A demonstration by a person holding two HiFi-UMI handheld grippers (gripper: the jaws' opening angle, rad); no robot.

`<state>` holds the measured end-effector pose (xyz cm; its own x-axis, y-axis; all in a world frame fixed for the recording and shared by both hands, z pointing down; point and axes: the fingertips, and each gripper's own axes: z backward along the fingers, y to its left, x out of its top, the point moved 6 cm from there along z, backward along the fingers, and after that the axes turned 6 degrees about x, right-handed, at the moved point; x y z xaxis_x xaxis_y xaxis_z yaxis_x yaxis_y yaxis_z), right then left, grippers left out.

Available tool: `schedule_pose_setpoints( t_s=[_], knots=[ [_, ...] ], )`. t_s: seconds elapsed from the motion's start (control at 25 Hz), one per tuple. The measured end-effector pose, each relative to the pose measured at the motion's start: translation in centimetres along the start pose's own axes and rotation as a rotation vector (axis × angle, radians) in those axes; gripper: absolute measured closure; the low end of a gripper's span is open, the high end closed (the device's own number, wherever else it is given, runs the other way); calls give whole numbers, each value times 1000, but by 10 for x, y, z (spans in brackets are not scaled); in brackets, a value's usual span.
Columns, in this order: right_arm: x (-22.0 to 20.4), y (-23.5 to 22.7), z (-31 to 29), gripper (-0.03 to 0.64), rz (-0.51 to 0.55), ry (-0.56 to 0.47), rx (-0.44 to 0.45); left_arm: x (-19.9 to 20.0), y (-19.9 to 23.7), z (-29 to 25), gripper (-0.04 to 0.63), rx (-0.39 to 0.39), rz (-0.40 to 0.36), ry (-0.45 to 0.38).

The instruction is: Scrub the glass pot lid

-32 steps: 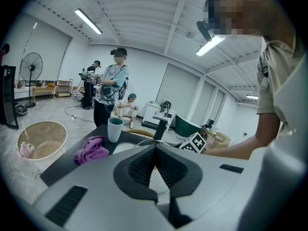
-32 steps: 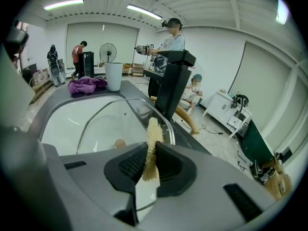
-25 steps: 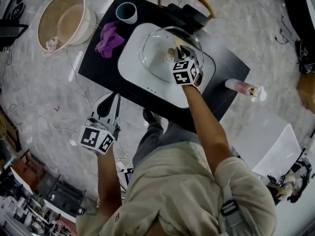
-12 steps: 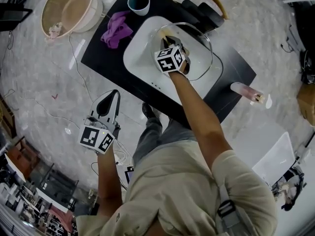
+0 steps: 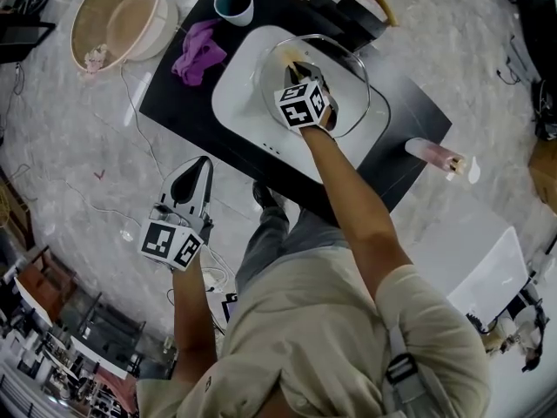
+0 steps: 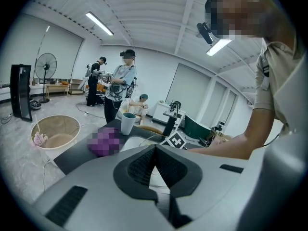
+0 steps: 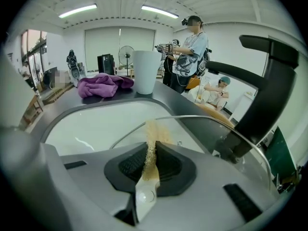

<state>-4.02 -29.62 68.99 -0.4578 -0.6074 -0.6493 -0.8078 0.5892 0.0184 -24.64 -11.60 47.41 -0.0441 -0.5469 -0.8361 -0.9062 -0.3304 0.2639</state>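
Right gripper (image 5: 297, 70): jaws clamped on a thin tan scrubber (image 7: 150, 143), its tip on the glass.
Glass pot lid (image 5: 348, 90): lies in the white basin (image 5: 239, 94) on the black table (image 5: 187, 103), at 12 o'clock in the head view.
Left gripper (image 5: 204, 165): jaws together and empty, at 8 o'clock, off the table and above the floor.
Purple cloth (image 5: 198, 64): at 10 o'clock of the basin.
Cup (image 5: 233, 4): upright at 11 o'clock of the basin.
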Motion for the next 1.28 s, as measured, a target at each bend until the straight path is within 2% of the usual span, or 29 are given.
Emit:
schedule_pose_setpoints(
  t_s=[0.16,0.32,0.64,0.92,1.28],
  knots=[
    [-17,-14,18,572,-40,-4,-18,3,-11,-6,581,-25,-19,7],
    [-44,-35,52,572,-133,-15,-44,8,-24,-15,581,-64,-43,11],
    [-108,-85,131,572,-316,-21,-194,16,-54,-36,580,-141,-88,22],
    [-122,-90,144,572,-358,-27,-208,23,-74,-47,580,-193,-120,38],
    [-122,-88,139,572,-351,-24,-201,20,-71,-48,581,-189,-121,44]
  ],
)
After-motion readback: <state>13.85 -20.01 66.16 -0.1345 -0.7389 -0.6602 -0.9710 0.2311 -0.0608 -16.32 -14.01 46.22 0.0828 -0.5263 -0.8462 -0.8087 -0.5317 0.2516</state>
